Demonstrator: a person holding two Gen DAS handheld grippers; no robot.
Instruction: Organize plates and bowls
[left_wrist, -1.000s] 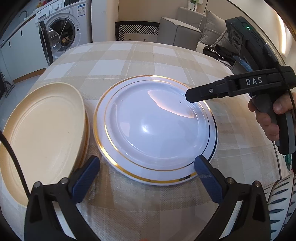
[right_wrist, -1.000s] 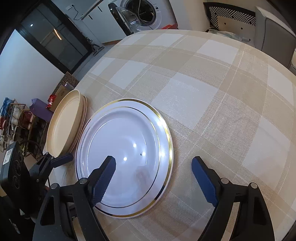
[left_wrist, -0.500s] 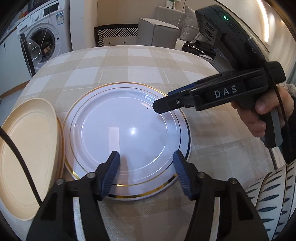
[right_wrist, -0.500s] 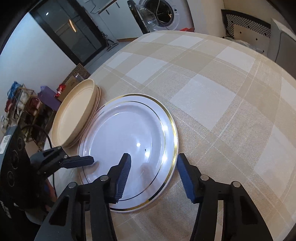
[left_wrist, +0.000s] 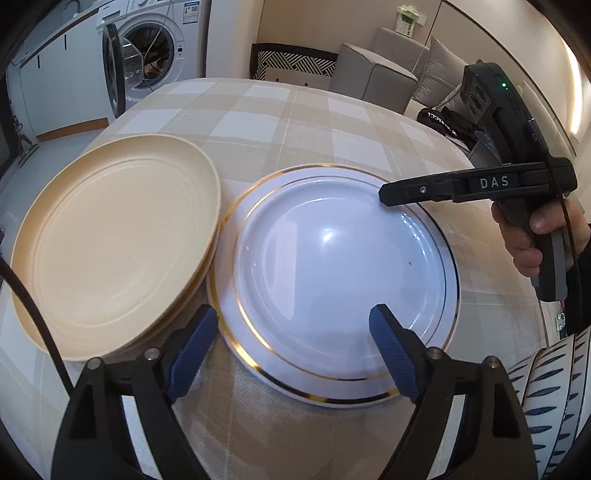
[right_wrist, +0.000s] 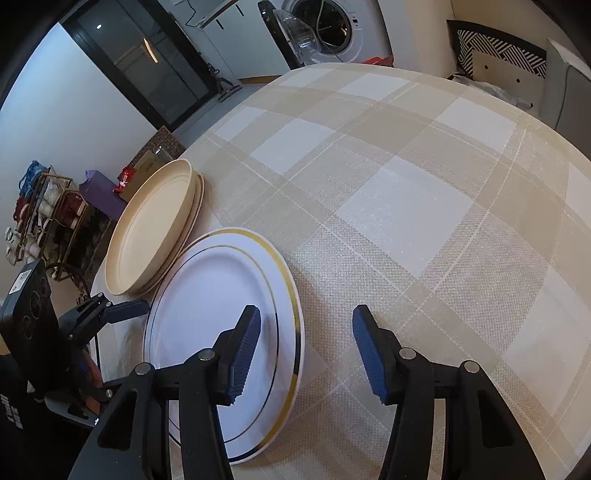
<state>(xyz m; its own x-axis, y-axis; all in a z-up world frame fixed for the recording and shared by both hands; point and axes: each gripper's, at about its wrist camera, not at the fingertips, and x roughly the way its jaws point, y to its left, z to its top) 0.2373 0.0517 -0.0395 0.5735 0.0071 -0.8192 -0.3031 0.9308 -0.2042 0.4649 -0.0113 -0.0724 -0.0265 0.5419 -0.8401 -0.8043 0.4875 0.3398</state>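
A white plate with gold rim lies flat on the checked tablecloth. A stack of cream plates sits right beside it on the left. My left gripper hovers at the white plate's near rim, its jaws opening. One finger is by the seam between the plates, the other over the white plate, and neither presses. My right gripper straddles the plate's right rim with jaws apart, one finger above the plate and one above the cloth. A hand holds it in the left wrist view.
The table with its beige checked cloth stretches far and right of the plates. Beyond it stand a washing machine with its door open, a grey armchair and a shelf of small items. Striped fabric lies at the near right.
The left gripper narrowed its jaws over the white plate, then widened them and shifted left toward the cream stack. The right gripper's jaws narrowed a second ago and have held since.
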